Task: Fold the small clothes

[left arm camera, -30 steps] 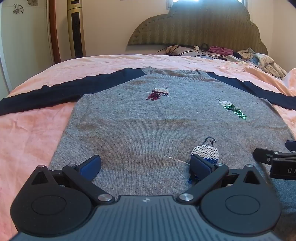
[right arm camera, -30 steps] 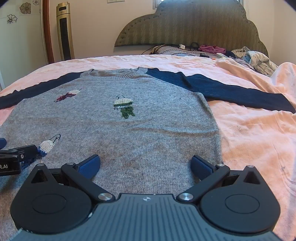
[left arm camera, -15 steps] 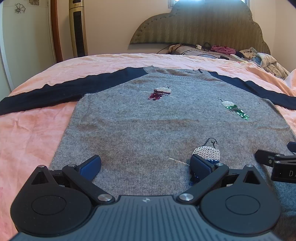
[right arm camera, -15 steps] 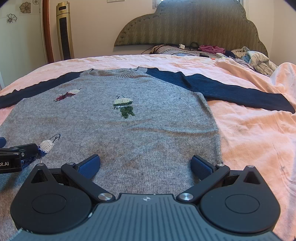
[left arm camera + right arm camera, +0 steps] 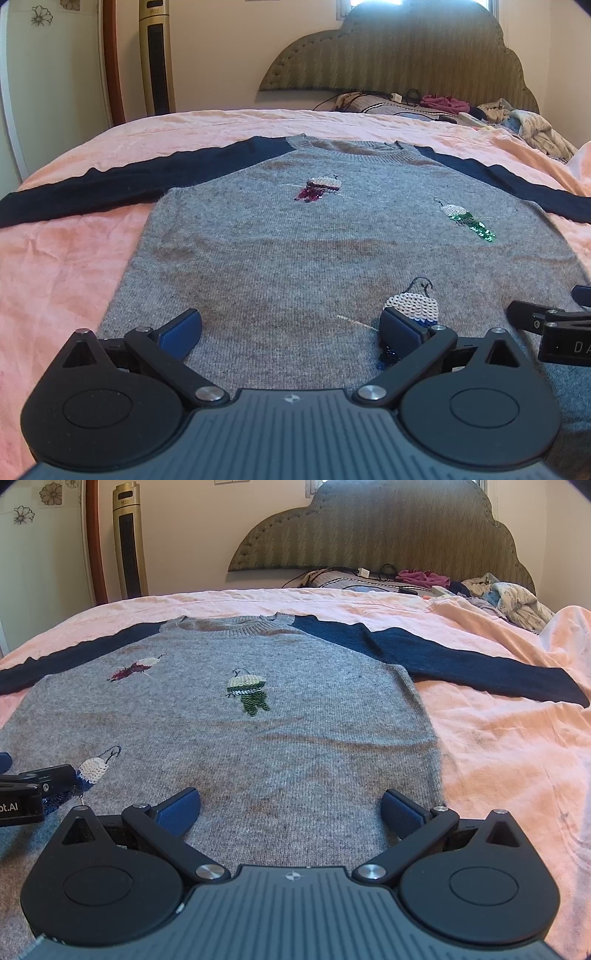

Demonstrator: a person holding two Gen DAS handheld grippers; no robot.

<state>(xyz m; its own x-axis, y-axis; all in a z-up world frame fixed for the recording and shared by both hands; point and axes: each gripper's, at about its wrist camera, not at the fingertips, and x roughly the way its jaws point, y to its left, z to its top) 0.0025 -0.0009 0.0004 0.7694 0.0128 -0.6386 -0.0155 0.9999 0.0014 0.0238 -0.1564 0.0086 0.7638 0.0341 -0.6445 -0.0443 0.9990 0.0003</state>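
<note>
A small grey sweater [image 5: 295,251] with navy sleeves and sequin patches lies flat, front up, on the pink bed sheet [image 5: 66,266]; it also shows in the right wrist view [image 5: 280,746]. Its left sleeve [image 5: 92,192] and right sleeve [image 5: 461,661] are spread outward. My left gripper [image 5: 291,328] is open and empty, low over the hem's left half. My right gripper [image 5: 291,808] is open and empty over the hem's right half. Each gripper shows at the edge of the other's view.
A padded headboard [image 5: 399,55] stands at the far end. A heap of clothes, cables and a pillow [image 5: 424,581] lies at the head of the bed. A tower fan [image 5: 157,55] stands by the wall at left.
Both grippers have shifted only slightly over the hem. Jaws stay open and the sweater has not moved.
</note>
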